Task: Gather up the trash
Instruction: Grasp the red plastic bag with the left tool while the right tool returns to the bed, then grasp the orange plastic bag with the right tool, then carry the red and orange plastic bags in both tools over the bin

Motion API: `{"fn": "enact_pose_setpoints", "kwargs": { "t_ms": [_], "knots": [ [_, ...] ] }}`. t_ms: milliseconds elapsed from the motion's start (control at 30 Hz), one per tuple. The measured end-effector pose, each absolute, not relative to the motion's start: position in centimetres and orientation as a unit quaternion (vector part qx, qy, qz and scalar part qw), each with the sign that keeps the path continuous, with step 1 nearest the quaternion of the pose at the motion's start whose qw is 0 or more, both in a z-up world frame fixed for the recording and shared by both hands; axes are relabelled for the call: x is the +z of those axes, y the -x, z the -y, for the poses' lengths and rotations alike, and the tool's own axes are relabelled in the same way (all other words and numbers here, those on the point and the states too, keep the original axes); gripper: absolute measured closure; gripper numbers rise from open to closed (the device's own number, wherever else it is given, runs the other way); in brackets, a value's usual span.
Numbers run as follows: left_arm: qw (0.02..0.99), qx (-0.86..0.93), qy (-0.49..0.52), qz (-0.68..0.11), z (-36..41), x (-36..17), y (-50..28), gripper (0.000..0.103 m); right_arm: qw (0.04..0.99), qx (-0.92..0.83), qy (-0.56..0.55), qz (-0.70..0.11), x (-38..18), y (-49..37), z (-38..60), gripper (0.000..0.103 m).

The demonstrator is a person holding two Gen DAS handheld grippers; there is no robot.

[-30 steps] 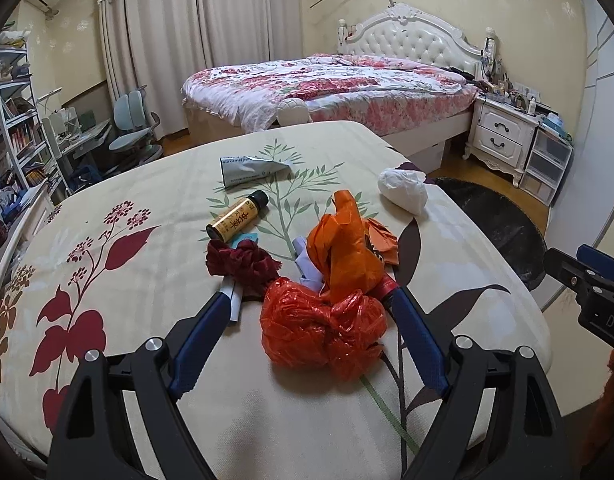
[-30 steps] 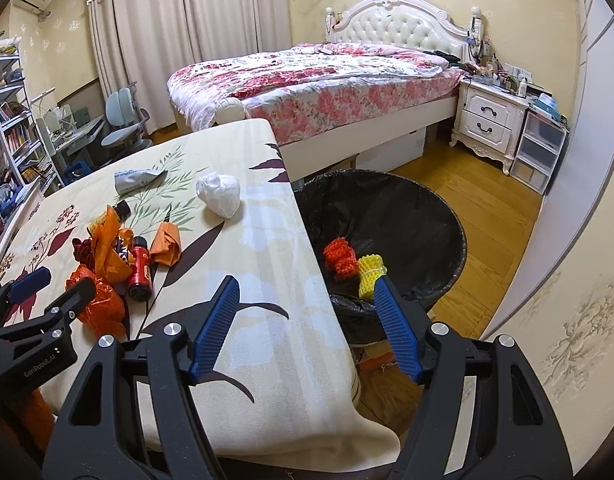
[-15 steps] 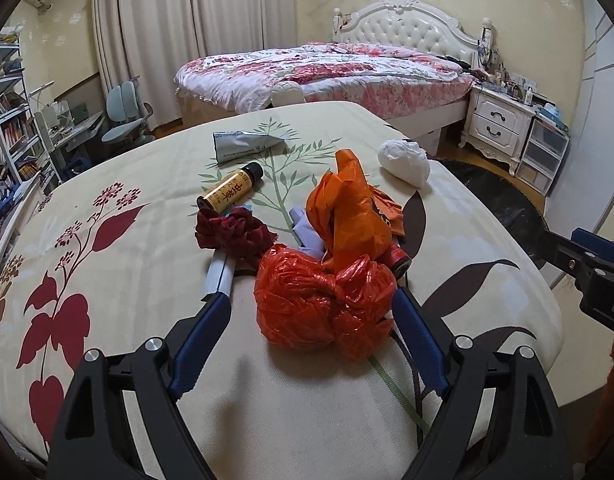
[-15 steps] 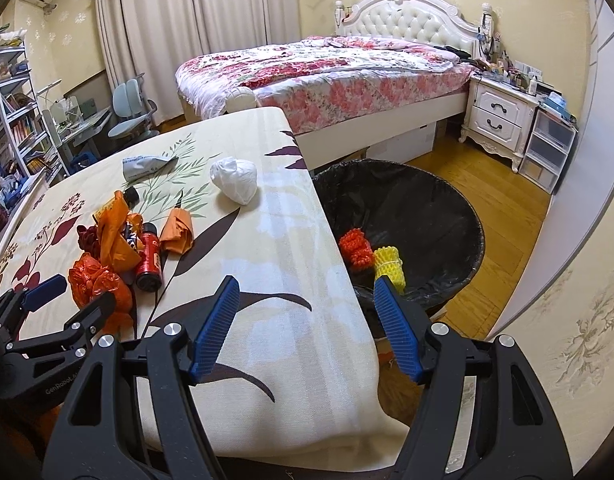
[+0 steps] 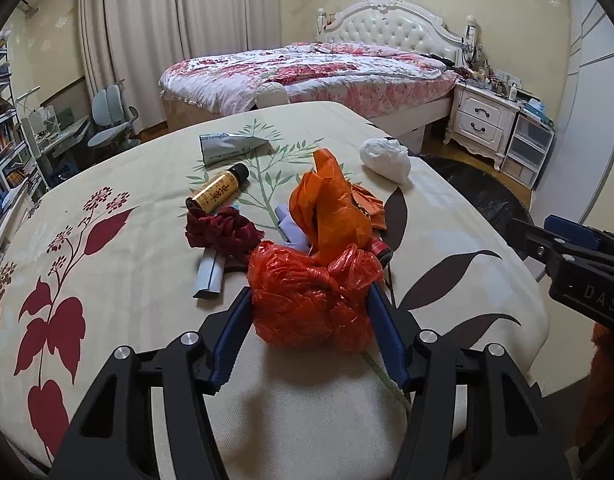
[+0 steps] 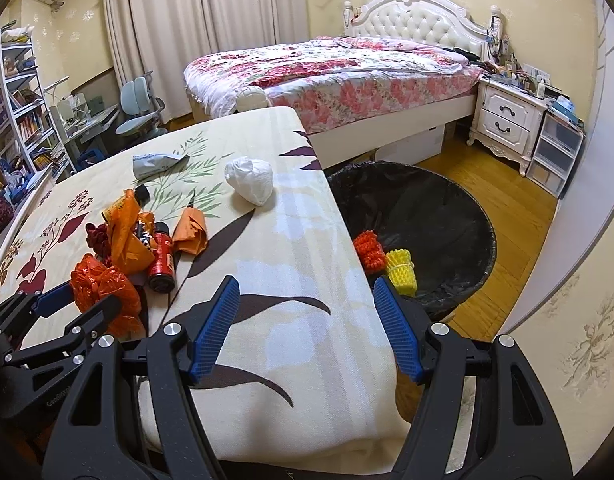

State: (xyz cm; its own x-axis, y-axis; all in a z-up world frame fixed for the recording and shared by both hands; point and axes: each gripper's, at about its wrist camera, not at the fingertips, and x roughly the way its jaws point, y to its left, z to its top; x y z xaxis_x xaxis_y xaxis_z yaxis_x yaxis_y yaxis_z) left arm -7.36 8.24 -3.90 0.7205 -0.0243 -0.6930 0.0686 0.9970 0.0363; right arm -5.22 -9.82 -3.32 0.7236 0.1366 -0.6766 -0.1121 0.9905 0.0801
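Observation:
A crumpled red plastic bag [image 5: 313, 304] lies on the cream tablecloth [image 5: 107, 280] at the front of a trash pile. My left gripper [image 5: 309, 300] has closed its blue fingers against both sides of it; the bag also shows in the right wrist view [image 6: 103, 292]. Behind it lie an orange bag [image 5: 327, 208], a dark red scrunchie [image 5: 221, 230], a gold bottle [image 5: 217, 192], a grey pouch [image 5: 227, 146] and a white wad [image 5: 385, 158]. My right gripper [image 6: 307, 304] is open and empty over the table's right edge, next to the black-lined bin [image 6: 447, 216].
The bin holds a red piece [image 6: 369, 246] and a yellow piece [image 6: 401, 270]. A red can [image 6: 162, 256] and orange paper [image 6: 193, 232] lie by the pile. A bed [image 6: 327, 68], a nightstand [image 6: 507, 120] and a desk chair [image 6: 137, 108] stand behind.
My left gripper moved forward around the red bag and its fingers closed in on it. The right gripper shifted slightly left over the table edge and stayed open.

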Motion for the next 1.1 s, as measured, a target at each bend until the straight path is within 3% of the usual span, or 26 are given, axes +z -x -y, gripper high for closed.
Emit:
{"fn": "enact_pose_setpoints", "kwargs": {
  "t_ms": [767, 800, 900, 1100],
  "knots": [
    [0.943, 0.090, 0.022, -0.319, -18.3, -0.7, 8.2, 0.046, 0.911, 0.192, 0.046, -0.362, -2.3, 2.0, -2.1, 0.035],
    [0.943, 0.092, 0.023, -0.319, -18.5, -0.7, 8.2, 0.046, 0.909, 0.194, 0.051, -0.365, -2.5, 1.8, -2.6, 0.037],
    [0.942, 0.094, 0.028, -0.320, -19.0, -0.9, 8.1, 0.046, 0.902, 0.204, 0.062, -0.375, -3.1, 1.5, -3.5, 0.061],
    [0.943, 0.085, 0.033, -0.320, -18.7, -1.0, 7.9, 0.046, 0.907, 0.202, 0.070, -0.363, -2.6, 2.1, -3.6, 0.063]
  ]
}}
